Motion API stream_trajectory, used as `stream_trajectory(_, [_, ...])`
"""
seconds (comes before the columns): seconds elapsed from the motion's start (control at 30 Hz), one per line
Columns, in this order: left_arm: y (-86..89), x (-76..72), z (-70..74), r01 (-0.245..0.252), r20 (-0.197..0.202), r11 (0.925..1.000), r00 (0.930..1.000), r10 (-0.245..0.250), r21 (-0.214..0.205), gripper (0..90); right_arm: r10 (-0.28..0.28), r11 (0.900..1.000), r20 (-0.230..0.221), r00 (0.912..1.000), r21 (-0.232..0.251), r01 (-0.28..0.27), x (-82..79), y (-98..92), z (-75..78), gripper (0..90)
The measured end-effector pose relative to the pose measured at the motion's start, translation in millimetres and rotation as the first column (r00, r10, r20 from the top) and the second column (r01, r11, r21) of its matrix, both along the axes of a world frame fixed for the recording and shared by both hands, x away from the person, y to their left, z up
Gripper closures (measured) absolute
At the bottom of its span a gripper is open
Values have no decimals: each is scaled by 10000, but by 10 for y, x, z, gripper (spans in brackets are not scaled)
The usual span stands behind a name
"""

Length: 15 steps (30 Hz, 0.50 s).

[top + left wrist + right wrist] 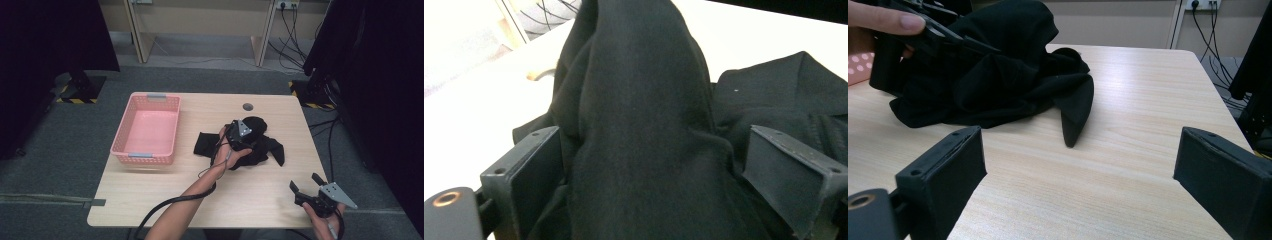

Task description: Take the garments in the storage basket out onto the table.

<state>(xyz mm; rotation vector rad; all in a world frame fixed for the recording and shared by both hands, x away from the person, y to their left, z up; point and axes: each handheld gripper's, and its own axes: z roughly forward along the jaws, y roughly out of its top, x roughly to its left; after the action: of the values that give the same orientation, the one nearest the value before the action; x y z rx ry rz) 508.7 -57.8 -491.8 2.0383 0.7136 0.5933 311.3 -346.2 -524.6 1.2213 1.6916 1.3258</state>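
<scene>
Cloth (250,142), black and bunched up, lies in the middle of the table (165,195) beside the pink basket (147,129), with a fold between the left gripper's (243,141) wide-apart jaws, while the right gripper (306,184) waits nearby, its jaws apart with nothing in them.

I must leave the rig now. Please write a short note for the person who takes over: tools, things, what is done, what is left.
Left tool: jaws wide apart over the black cloth, a fold between them, not pinched.
Right tool: open, holding nothing, above the table near its front right corner.
Cloth: crumpled at mid table, right of the pink basket, apart from it.
Done: nothing in the basket.
Left, probably: grip the cloth and put it in the basket, perhaps folded first.
</scene>
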Motion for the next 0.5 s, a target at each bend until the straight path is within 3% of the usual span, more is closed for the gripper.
stream_trajectory(0.3, [81, -131, 139, 80, 132, 9994, 9999, -84, 337, 85, 9, 10000, 20, 10000, -13, -9, -2, 1, 0, 64])
stream_trajectory(0.5, [135, -198, 232, 96, 211, 9996, 9997, -102, 281, 86, 7, 10000, 26, 10000, -6, -7, -2, 0, 0, 63])
